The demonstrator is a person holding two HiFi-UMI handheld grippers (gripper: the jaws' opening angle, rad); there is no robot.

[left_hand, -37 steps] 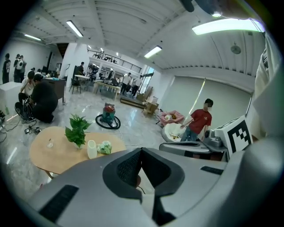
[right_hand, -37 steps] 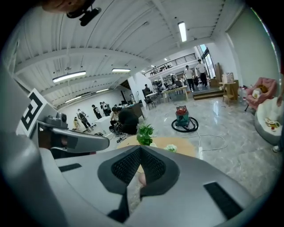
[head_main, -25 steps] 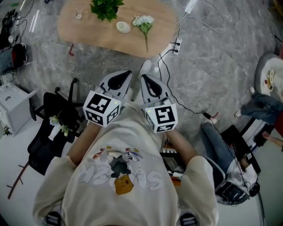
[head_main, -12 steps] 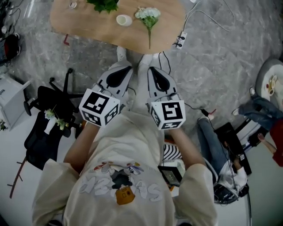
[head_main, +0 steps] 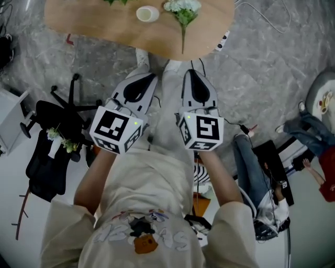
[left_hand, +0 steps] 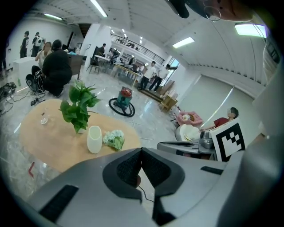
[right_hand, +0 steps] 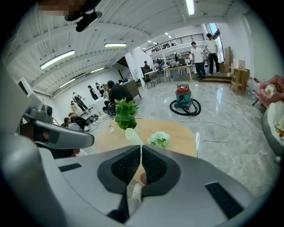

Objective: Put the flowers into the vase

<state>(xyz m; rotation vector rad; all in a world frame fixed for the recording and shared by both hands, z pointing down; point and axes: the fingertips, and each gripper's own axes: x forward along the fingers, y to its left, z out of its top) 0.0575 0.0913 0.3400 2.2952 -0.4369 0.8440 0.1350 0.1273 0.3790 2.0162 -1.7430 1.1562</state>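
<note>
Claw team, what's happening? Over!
Left claw and right claw shut, empty. Flowers lying on table beside vase, untouched. Path looks clear.

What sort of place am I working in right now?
Likely a big open office or lab hall: polished stone floor, people at desks in the back, an upper gallery.

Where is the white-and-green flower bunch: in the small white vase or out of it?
Out. The flower bunch lies flat on the light wooden table, beside the upright vase.
</note>
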